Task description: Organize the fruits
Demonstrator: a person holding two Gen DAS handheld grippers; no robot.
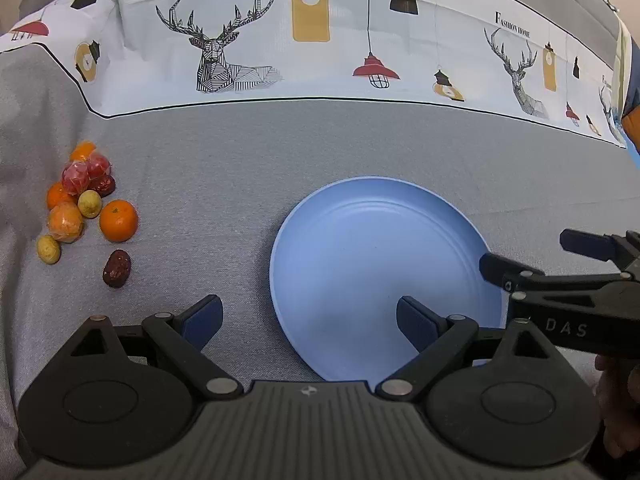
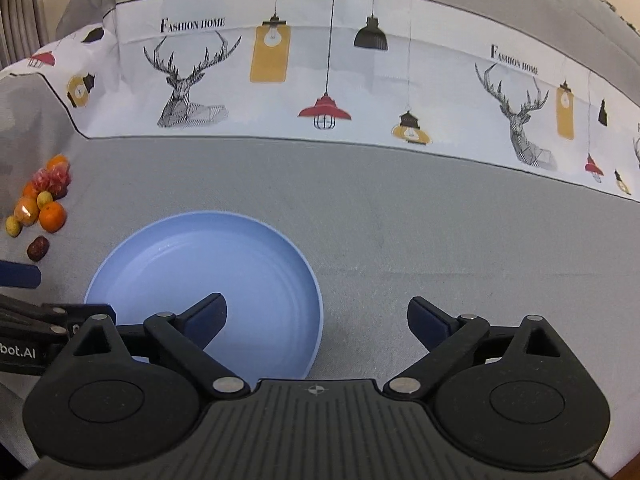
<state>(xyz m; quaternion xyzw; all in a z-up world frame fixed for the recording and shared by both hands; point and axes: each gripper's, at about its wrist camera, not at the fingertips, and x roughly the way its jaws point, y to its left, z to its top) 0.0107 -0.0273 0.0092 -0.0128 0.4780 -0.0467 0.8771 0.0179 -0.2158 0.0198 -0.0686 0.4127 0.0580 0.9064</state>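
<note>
Fingers of both the left gripper (image 1: 310, 322) and right gripper (image 2: 317, 322) gape empty; the tangerine (image 1: 118, 220) looks light, soft, best pinched gently across its middle.

My left gripper (image 1: 310, 322) body hides the blue plate's (image 1: 360, 216) near rim; wrapped fruits (image 2: 50, 178) too small to identify; right gripper (image 1: 576, 276) cut off at edge.

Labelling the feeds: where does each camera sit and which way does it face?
Left wrist: on the left tongs, angled down at the round blue plate and the loose fruit pile; the right tongs and a bit of hand show.
Right wrist: on the right tongs, facing likewise; the left tongs intrude at its left edge.
Shared: plate, fruit, grey tablecloth.
</note>
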